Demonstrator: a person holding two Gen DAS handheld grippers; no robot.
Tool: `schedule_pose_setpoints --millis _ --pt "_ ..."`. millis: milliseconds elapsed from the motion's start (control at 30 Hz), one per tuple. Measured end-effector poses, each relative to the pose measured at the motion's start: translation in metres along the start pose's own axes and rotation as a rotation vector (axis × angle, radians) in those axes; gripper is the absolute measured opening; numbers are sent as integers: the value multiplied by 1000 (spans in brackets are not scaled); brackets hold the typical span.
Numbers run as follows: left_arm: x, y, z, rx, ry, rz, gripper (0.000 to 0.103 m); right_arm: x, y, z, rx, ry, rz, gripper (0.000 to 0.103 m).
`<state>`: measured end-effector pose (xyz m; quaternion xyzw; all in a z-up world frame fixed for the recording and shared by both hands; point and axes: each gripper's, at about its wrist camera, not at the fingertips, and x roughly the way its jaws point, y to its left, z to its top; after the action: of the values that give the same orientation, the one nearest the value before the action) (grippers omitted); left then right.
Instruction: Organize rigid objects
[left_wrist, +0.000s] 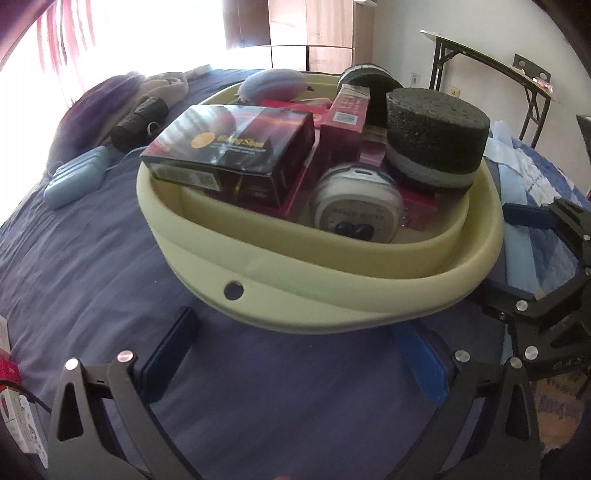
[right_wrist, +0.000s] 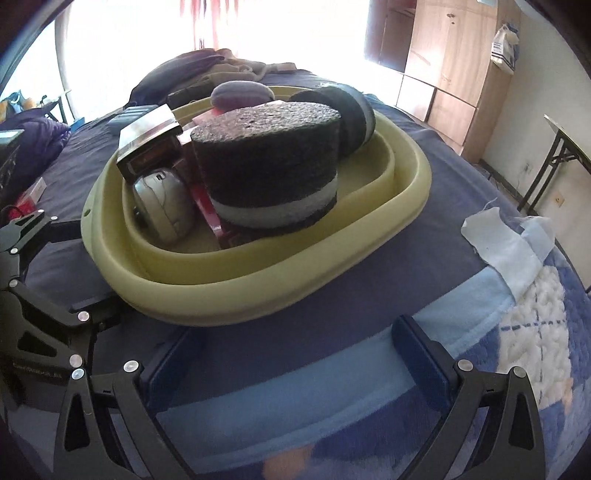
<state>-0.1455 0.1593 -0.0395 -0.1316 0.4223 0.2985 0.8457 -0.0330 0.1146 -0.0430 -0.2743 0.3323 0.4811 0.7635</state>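
A pale green basin (left_wrist: 314, 291) (right_wrist: 177, 284) sits on the blue bedspread, filled with a dark glossy box (left_wrist: 232, 151) (right_wrist: 147, 144), red boxes (left_wrist: 345, 118), a round grey-white jar (left_wrist: 356, 205) (right_wrist: 164, 201), two black foam cylinders (left_wrist: 436, 140) (right_wrist: 273, 162) and a lilac oval object (left_wrist: 273, 85) (right_wrist: 240, 94). My left gripper (left_wrist: 295, 362) stands open just in front of the basin's near rim, nothing between its fingers. My right gripper (right_wrist: 299, 362) is open too, at the basin's right-hand side, empty. Each gripper shows at the edge of the other's view.
On the bed to the left lie a light blue case (left_wrist: 75, 175), a black rolled item (left_wrist: 138, 123) and heaped clothes (left_wrist: 110, 96). Small boxes (left_wrist: 9, 373) sit at the left edge. A folding table (left_wrist: 491, 70) and a wooden wardrobe (right_wrist: 450, 70) stand beyond the bed.
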Motion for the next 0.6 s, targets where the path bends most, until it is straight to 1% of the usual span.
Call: schedule_pose_setpoints --millis 33,67,100,167,233,300,333,600 --pt "0 -1 1 0 1 -2 103 1 -3 0 10 1 16 103" --pt "0 1 -6 -2 2 -6 103 1 -5 0 22 -1 32 103" --pt "0 3 -6 -9 0 -14 103 0 -8 0 23 -2 34 103" --pt "1 6 -9 -25 8 -33 103 0 -5 0 12 -3 23 103" --pt "1 5 -9 -20 7 -27 103 -1 -5 -1 13 -6 33 103" --pt "3 7 -6 -22 9 -28 103 1 -1 0 -5 13 2 103" --pt "3 7 -6 -23 9 -30 103 0 1 0 -18 7 -11 103" --pt "3 7 -8 -23 8 -30 103 0 2 0 -16 10 -4 103"
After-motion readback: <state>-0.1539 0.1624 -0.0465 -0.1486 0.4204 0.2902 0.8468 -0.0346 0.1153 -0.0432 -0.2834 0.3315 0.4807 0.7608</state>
